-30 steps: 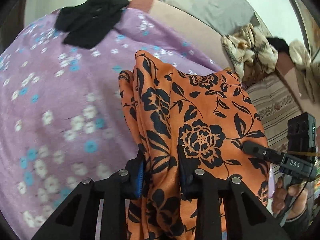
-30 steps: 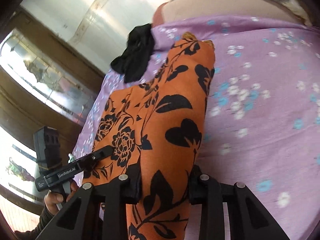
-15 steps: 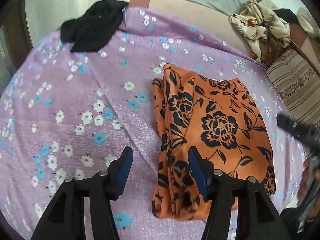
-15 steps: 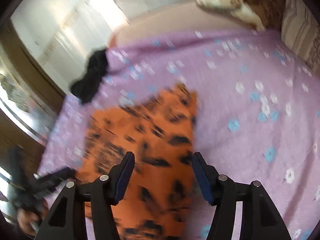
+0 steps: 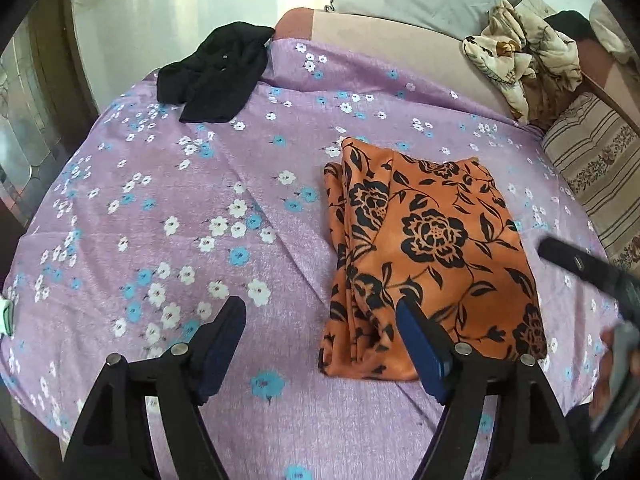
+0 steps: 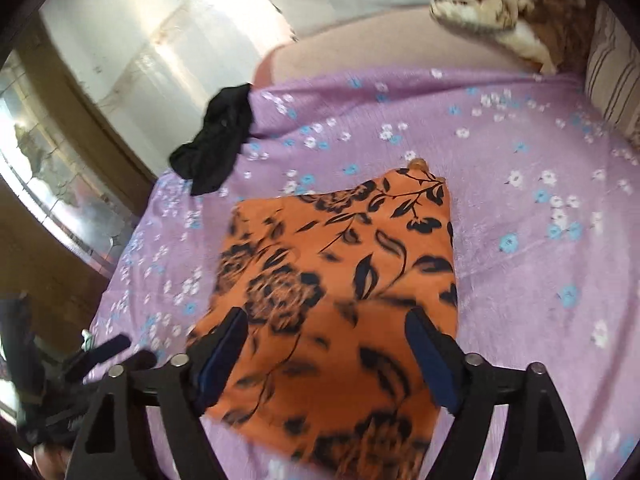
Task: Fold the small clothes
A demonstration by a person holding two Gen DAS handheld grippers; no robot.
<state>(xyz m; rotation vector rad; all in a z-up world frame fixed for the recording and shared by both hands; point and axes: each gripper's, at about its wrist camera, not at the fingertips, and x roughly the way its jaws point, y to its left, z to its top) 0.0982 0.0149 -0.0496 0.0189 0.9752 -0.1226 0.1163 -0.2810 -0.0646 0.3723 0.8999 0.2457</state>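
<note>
The orange floral garment (image 5: 432, 252) lies folded flat on the purple floral bedsheet (image 5: 160, 200), likely just set down as a finished fold. The left tongs (image 5: 320, 344) and right tongs (image 6: 324, 354) are spread, gripping nothing. No containers in sight — a black garment (image 5: 216, 76) waits near the bed's far edge.

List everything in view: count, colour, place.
folded cloth: 1, orange with black flowers, flat on the sheet, mid-right
bedsheet: 1, lilac with white and blue flowers, covers the bed
black garment: 1, black, crumpled at the sheet's far-left edge
crumpled cloth: 1, cream with brown print, far right past the sheet
cushion: 1, beige striped, right edge
left gripper: 1, black, blue pads, open, empty
right gripper: 1, black, blue pads, open above the folded cloth
</note>
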